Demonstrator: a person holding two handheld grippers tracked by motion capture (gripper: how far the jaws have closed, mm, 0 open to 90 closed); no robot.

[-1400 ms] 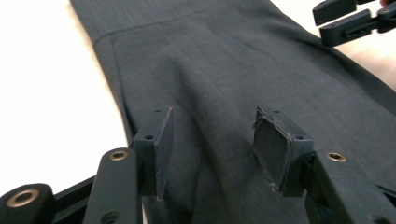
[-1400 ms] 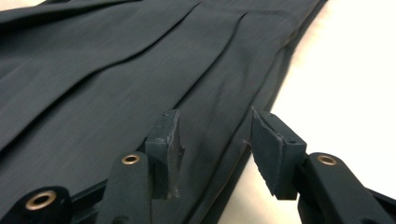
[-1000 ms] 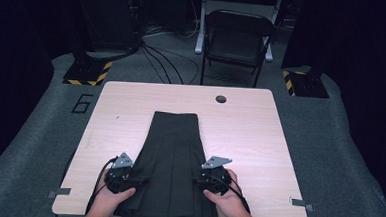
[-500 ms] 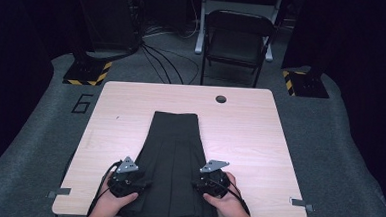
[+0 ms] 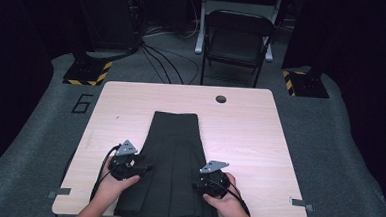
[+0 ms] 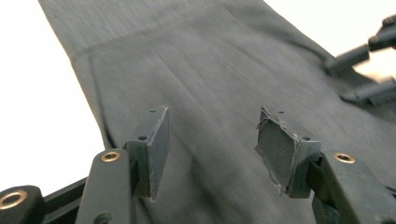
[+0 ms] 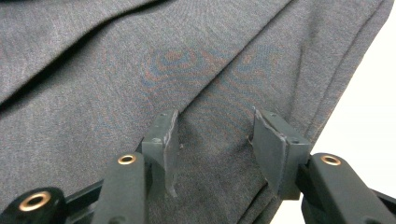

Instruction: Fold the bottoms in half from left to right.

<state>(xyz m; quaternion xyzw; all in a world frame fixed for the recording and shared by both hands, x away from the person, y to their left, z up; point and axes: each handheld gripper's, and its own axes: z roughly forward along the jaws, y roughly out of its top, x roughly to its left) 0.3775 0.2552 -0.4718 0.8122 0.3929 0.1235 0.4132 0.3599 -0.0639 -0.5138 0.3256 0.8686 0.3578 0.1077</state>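
A dark pleated skirt (image 5: 173,152) lies flat on the light wooden table (image 5: 260,132), waistband at the far end. My left gripper (image 5: 147,168) hovers at the skirt's left edge, pointing inward. Its jaws have just been opening, and in the left gripper view (image 6: 210,140) they stand open over the cloth (image 6: 210,60) with nothing pinched between the pads. My right gripper (image 5: 200,185) sits at the skirt's right edge nearer the hem. In the right gripper view (image 7: 215,140) it is open above the fabric (image 7: 140,70), close to its border with the table (image 7: 364,93).
A round cable hole (image 5: 221,99) is in the table's far side. A black folding chair (image 5: 237,40) stands behind the table, with cables (image 5: 158,61) on the grey floor. The right gripper's fingers (image 6: 359,56) show at the far right of the left gripper view.
My left hand has shifted a little away from the person along the skirt's left edge and lifted slightly. The right hand has stayed about where it was.
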